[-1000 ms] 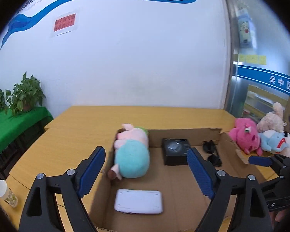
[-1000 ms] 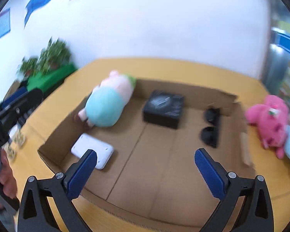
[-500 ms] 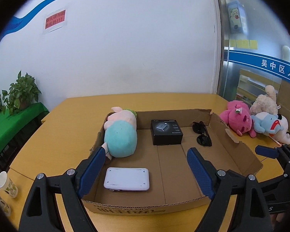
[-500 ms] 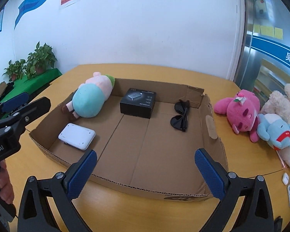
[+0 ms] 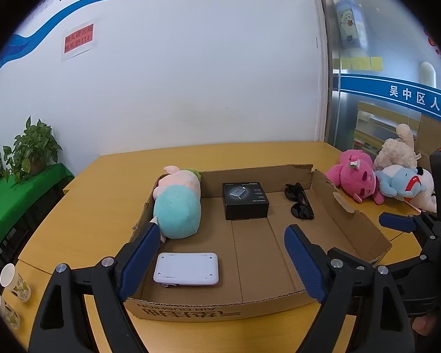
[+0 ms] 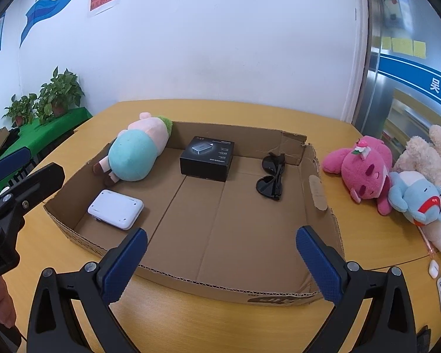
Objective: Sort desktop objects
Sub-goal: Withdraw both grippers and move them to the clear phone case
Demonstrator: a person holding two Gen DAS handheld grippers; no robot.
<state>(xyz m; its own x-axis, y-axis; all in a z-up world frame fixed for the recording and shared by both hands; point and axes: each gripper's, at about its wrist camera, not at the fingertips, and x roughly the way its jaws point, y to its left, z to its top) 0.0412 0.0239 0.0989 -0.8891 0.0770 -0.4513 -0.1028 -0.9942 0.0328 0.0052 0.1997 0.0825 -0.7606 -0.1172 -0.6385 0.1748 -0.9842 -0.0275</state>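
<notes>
A shallow cardboard box (image 5: 350, 214) (image 6: 320, 194) lies on the yellow table. In it are a teal and pink plush (image 5: 178, 203) (image 6: 136, 153), a black product box (image 5: 244, 200) (image 6: 207, 158), black sunglasses (image 5: 300, 201) (image 6: 272, 175) and a white flat device (image 5: 186, 269) (image 6: 116, 209). My left gripper (image 5: 220, 260) is open and empty at the box's near edge. My right gripper (image 6: 222, 261) is open and empty, also at the near edge. Each gripper shows at the side of the other's view.
A pink plush (image 5: 355, 179) (image 6: 364, 170), a blue plush (image 5: 402, 182) (image 6: 417, 200) and a beige plush (image 5: 397, 150) (image 6: 423, 153) lie on the table right of the box. Paper cups (image 5: 14, 282) stand at the left edge. White earbuds and case (image 6: 439, 282) lie far right. Potted plants (image 6: 58, 94) stand left.
Both grippers have pulled back and up from inside the box to its near edge. The objects in the box have not moved.
</notes>
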